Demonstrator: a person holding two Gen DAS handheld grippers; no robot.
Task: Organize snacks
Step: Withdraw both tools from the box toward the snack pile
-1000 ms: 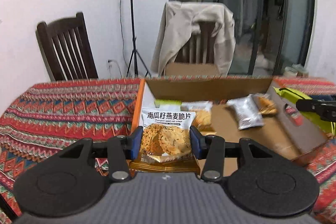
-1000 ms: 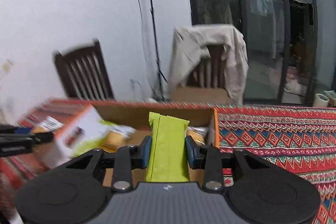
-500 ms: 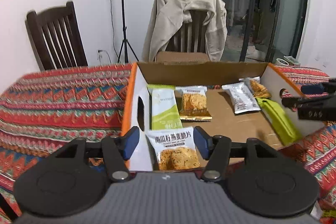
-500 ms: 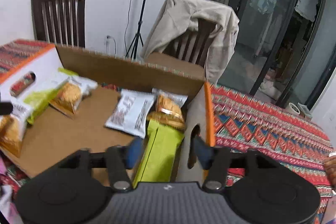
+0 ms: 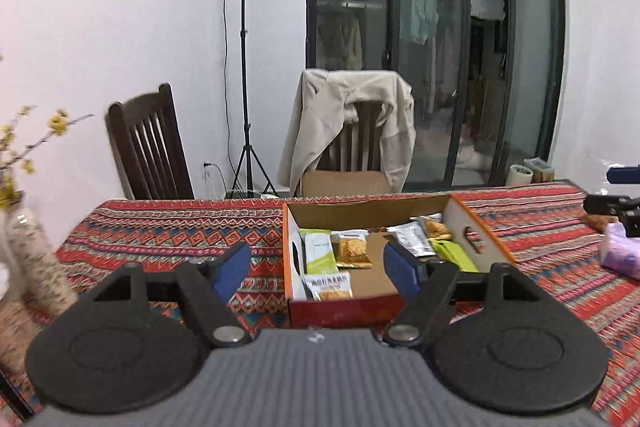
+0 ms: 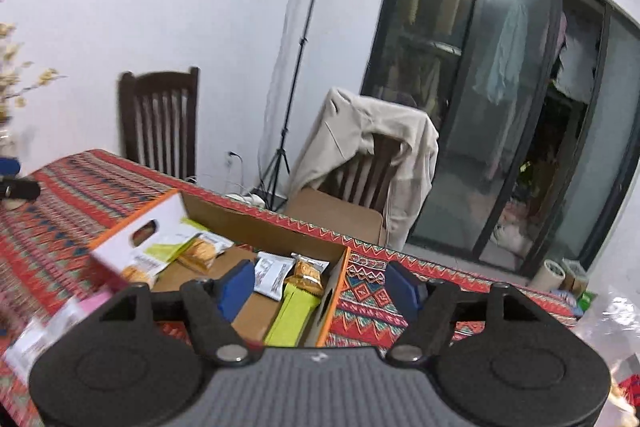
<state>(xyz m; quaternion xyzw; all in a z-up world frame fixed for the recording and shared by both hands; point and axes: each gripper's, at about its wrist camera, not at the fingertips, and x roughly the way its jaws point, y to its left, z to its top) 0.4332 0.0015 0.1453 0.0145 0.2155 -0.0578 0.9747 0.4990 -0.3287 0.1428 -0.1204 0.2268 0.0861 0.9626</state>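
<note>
An open cardboard box [image 5: 394, 213] with white and orange sides sits on the patterned tablecloth. It holds several snack packets: a green and white packet [image 5: 318, 257], a pumpkin crisp packet [image 5: 329, 287] at the front, an orange packet [image 5: 352, 250], a silver packet [image 5: 408, 237] and a lime green packet [image 5: 456, 255]. My left gripper [image 5: 316, 267] is open and empty, pulled back in front of the box. My right gripper [image 6: 322, 287] is open and empty above the box's right end [image 6: 334, 291], over the lime green packet [image 6: 292, 315].
A vase with yellow flowers [image 5: 28, 247] stands at the table's left edge. A pink packet [image 5: 622, 251] lies on the table at the right. Two wooden chairs [image 5: 148, 151], one draped with a beige jacket [image 5: 352, 123], and a light stand [image 5: 244, 67] are behind the table.
Both grippers opened and let go of their packets, the pumpkin crisp packet at the box's front left and the lime green one at its right. Both then pulled back and up from the box.
</note>
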